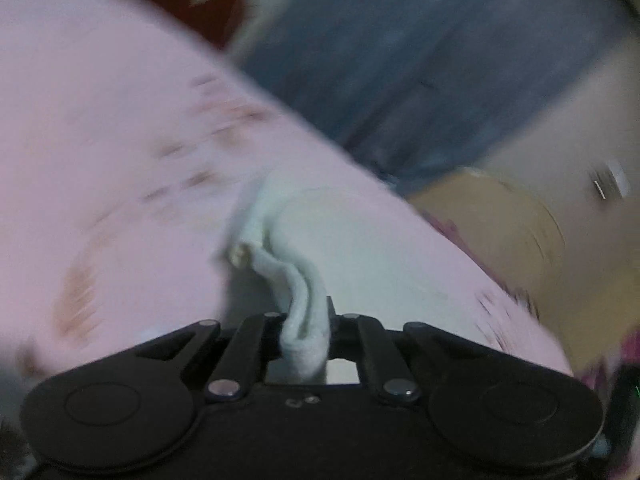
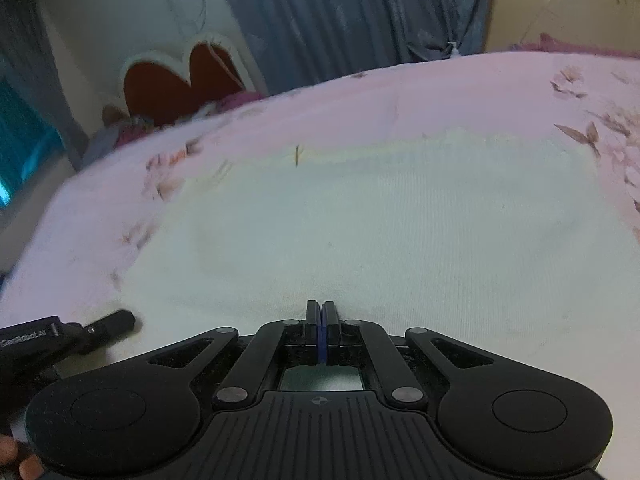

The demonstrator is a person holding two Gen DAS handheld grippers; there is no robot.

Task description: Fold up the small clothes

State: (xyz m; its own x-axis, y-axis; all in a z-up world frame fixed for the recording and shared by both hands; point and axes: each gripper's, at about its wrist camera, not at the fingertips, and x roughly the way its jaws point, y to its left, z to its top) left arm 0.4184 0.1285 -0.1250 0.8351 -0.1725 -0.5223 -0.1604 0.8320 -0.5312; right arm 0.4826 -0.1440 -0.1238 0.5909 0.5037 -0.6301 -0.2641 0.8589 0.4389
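Note:
A small white ribbed garment point(image 2: 360, 232) lies spread flat on a pink floral bedsheet point(image 2: 400, 92). In the left wrist view, which is blurred, my left gripper point(image 1: 306, 320) is shut on a bunched hem of the white garment point(image 1: 300, 292), and the cloth trails away from the jaws in a raised ridge. My right gripper point(image 2: 322, 312) is shut with its blue pads together and nothing between them, its tips over the near edge of the garment. The other gripper's black finger point(image 2: 108, 322) shows at the lower left of the right wrist view.
A red heart-shaped cushion point(image 2: 176, 80) and blue curtains point(image 2: 340, 8) stand beyond the bed. A cardboard box point(image 1: 500, 232) sits past the bed's edge in the left wrist view. A fingertip point(image 2: 16, 456) shows at the bottom left corner.

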